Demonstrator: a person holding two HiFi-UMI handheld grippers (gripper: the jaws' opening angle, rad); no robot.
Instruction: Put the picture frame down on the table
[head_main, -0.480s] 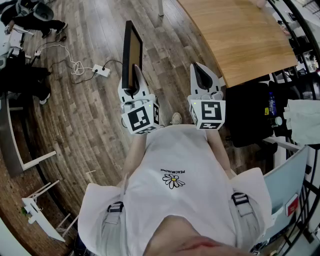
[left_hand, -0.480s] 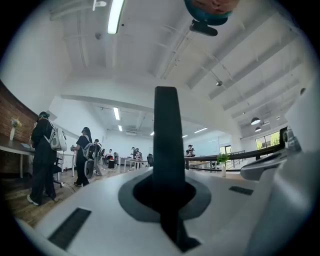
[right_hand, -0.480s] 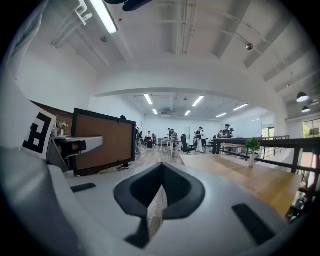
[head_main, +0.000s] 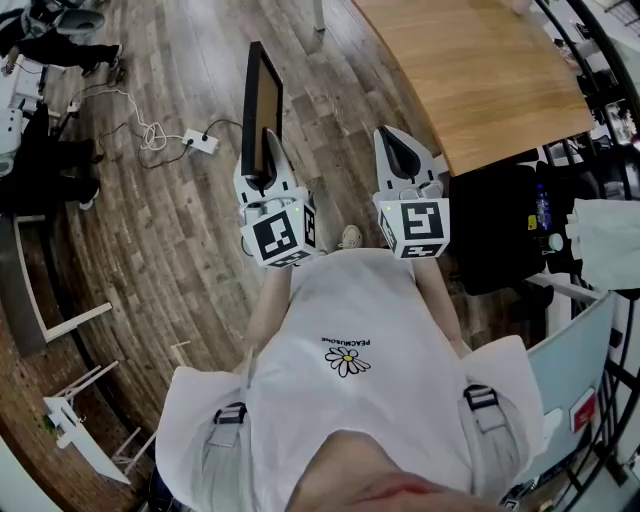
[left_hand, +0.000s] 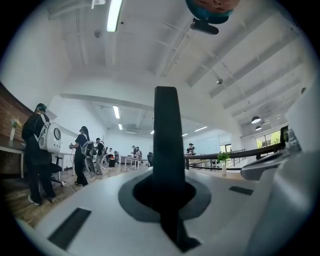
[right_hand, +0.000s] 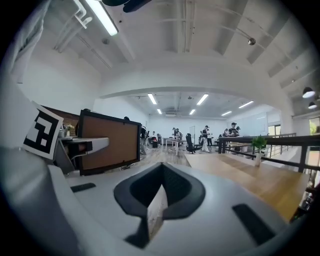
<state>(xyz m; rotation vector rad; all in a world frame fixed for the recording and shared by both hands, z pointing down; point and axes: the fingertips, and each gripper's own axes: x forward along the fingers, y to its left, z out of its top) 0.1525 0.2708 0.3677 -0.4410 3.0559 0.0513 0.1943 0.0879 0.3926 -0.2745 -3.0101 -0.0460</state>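
left gripper (head_main: 266, 170) clamps the picture frame (head_main: 262, 105) by its lower edge. the frame stands upright over the floor (head_main: 150, 250), left of the table (head_main: 490, 70), likely for carrying. right gripper (head_main: 402, 160) is closed, apparently empty; a pale sliver at its seam is hard to identify. the frame's glass side is not seen.

1. White short-sleeved T-shirt (head_main: 350, 310) with a small daisy print (head_main: 347, 361) under a line of dark lettering.
2. Pale straps (head_main: 225, 450) with black buckles (head_main: 232, 413), perhaps dungarees.
3. Left gripper (head_main: 265, 165) and right gripper (head_main: 400, 150): white shells, dark-lined fingers (right_hand: 177, 192), black-and-white marker cubes (head_main: 281, 237).
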